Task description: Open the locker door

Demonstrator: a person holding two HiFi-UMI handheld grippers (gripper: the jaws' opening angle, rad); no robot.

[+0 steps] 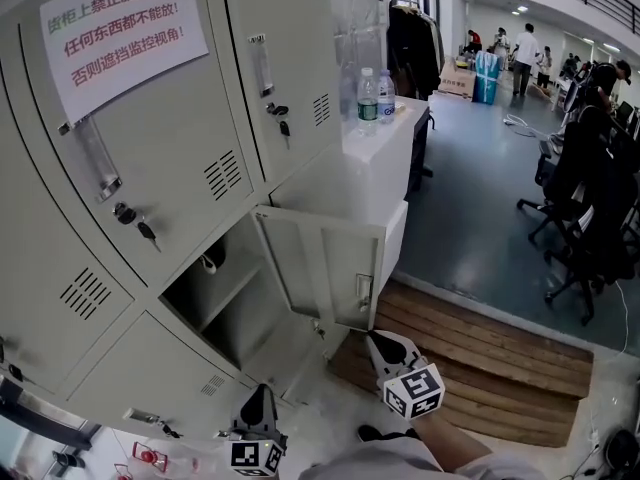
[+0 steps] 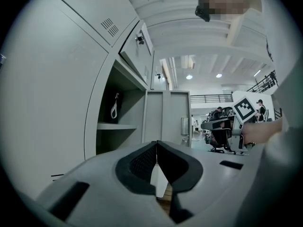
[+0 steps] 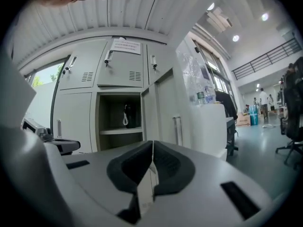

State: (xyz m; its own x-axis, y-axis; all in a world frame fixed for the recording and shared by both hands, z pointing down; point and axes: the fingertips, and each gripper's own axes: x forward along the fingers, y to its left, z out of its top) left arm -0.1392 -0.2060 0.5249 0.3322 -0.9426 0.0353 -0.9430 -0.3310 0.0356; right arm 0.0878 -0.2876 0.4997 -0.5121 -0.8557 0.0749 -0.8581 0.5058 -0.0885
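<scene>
The lower-middle locker door (image 1: 322,268) stands swung out, its handle (image 1: 363,290) on the outer face, baring a compartment (image 1: 215,288) with one shelf. A dark item with a strap loop (image 2: 115,109) hangs inside. My right gripper (image 1: 380,342) hovers just below the door's free edge, shut with nothing between its jaws. My left gripper (image 1: 259,396) is lower and to the left, in front of the locker beneath, also shut and empty. In the left gripper view the left gripper (image 2: 156,144) points at the door (image 2: 165,119). In the right gripper view the right gripper (image 3: 152,144) faces the compartment (image 3: 120,122) and the door (image 3: 163,112).
The neighbouring locker doors are shut, with keys (image 1: 146,231) in their locks and a paper notice (image 1: 125,28) on one. A white cabinet (image 1: 375,173) with water bottles (image 1: 368,95) stands right of the lockers. A wooden pallet (image 1: 480,368) lies on the floor; office chairs (image 1: 585,218) stand at right.
</scene>
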